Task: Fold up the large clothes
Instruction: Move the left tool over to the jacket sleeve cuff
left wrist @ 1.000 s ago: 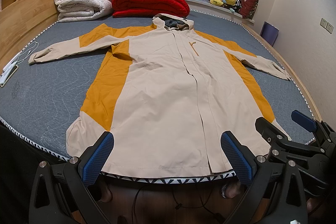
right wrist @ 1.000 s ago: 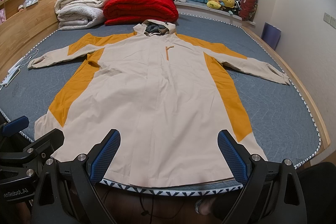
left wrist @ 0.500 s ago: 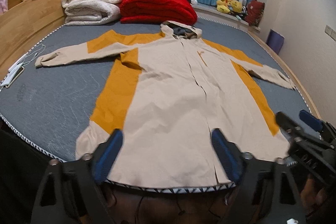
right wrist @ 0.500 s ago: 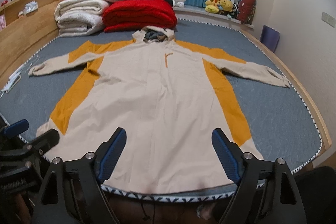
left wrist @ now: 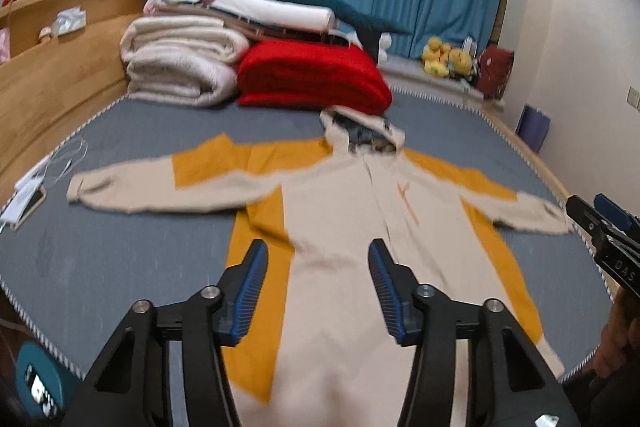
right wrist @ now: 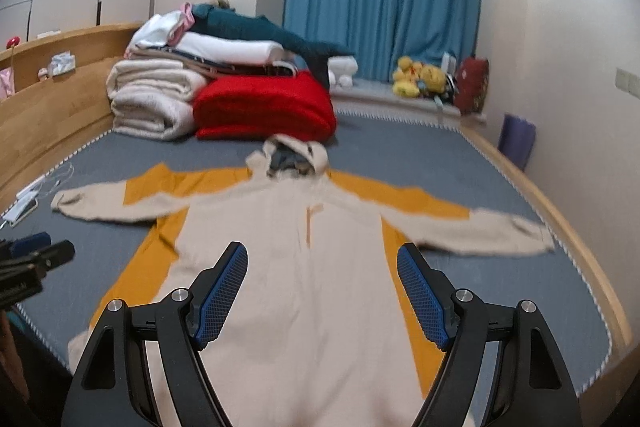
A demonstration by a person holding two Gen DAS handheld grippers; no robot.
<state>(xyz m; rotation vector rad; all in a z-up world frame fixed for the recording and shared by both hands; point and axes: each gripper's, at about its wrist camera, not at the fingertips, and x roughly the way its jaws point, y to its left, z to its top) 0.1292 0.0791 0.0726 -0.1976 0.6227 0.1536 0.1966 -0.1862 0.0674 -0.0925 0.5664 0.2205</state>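
Bed [left wrist: 120, 267] with grey cover, carrying a beige-and-orange hooded coat [left wrist: 360, 227] laid flat, sleeves spread left and right (hood at the far end). Folded blankets [right wrist: 256, 107] stacked beyond. Left tool [left wrist: 316, 275] and right tool [right wrist: 322, 283] hover above the coat, jaws wide apart, empty.

Dim indoor light, motion blur, fisheye-bent edges

The coat [left wrist: 340, 227] lies spread flat on the bed [left wrist: 120, 247], hood toward the stacked bedding [left wrist: 248, 59] behind it.
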